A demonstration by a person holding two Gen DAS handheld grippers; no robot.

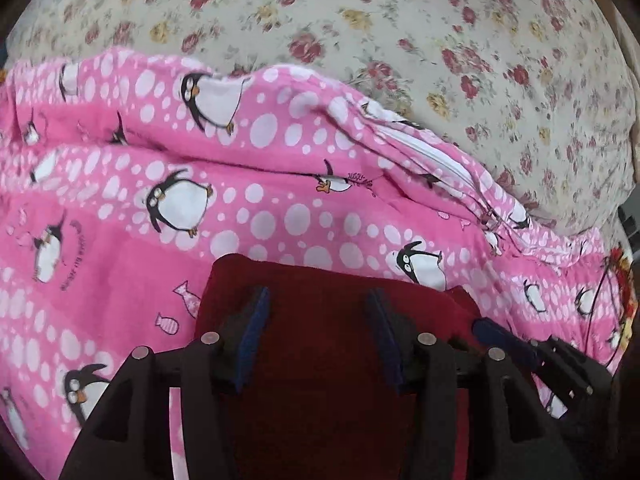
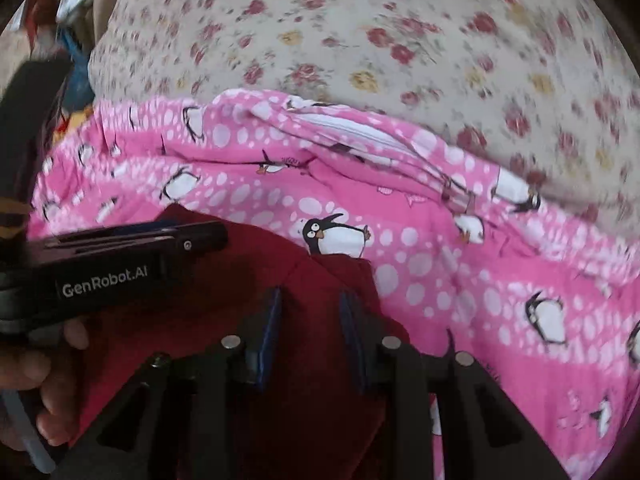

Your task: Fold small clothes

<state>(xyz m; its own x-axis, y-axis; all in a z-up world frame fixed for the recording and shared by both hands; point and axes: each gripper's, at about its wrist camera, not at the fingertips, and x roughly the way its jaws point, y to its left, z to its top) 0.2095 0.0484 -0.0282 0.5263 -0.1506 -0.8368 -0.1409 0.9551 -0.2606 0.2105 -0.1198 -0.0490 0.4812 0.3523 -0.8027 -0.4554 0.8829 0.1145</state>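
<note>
- I am working a dark red cloth (image 1: 320,360) lying on the pink penguin blanket (image 1: 180,208), over the floral sheet (image 1: 440,40).
- My left gripper (image 1: 318,334) is standing apart above it, gripping nothing.
- My right gripper (image 2: 314,332) is also apart, though I cannot tell whether it is pinching cloth.
- I am judging 1 fold made; more remaining.
</note>
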